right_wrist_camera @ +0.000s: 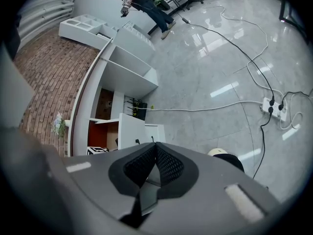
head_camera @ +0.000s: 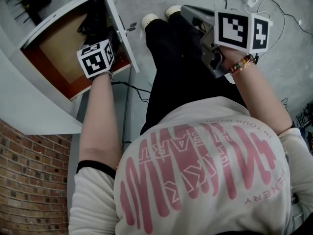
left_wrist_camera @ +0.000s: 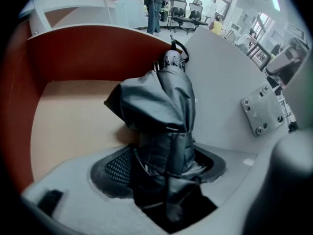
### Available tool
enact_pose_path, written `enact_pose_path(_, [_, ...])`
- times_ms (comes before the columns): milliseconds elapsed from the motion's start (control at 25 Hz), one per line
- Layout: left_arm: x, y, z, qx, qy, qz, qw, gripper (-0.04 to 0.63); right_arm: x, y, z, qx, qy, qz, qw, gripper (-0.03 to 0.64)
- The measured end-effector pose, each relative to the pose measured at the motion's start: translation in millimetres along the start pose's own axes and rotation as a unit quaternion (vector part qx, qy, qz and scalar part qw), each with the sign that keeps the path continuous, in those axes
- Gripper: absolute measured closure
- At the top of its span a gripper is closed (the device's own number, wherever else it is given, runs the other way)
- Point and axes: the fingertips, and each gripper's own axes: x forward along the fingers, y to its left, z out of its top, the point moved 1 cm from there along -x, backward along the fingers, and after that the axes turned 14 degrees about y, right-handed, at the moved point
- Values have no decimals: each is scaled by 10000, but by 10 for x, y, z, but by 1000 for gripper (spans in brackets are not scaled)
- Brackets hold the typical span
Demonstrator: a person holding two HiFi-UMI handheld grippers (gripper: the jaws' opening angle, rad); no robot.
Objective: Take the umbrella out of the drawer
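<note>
We're reaching the left gripper (left_wrist_camera: 161,170) down into the open drawer with the pale wooden bottom and red-brown walls (head_camera: 51,58), and its jaws are clamping hard around the near end of the folded black fabric umbrella (left_wrist_camera: 161,111), with the cloth filling the gap between them. So we're judging this as the grasp made and the lift-out about to start. The umbrella is sitting inside the drawer, tucked close beside the white front panel (left_wrist_camera: 220,82); we can't tell whether it's resting on the bottom. Its glossy canopy is bunching in loose folds, with metal rib tips and a small loop showing at the far end. The right gripper (right_wrist_camera: 155,163) is hanging well apart over the grey floor, jaws pressed together on nothing. Next we're needing a straight pull up and back, keeping the far end clear of that panel.
</note>
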Motion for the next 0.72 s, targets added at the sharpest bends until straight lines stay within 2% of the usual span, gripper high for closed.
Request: enact_pose_path(720, [-7,18,-4,52,-114,123,9998,283,-21,10,5,-51,-38,-61,10000,606])
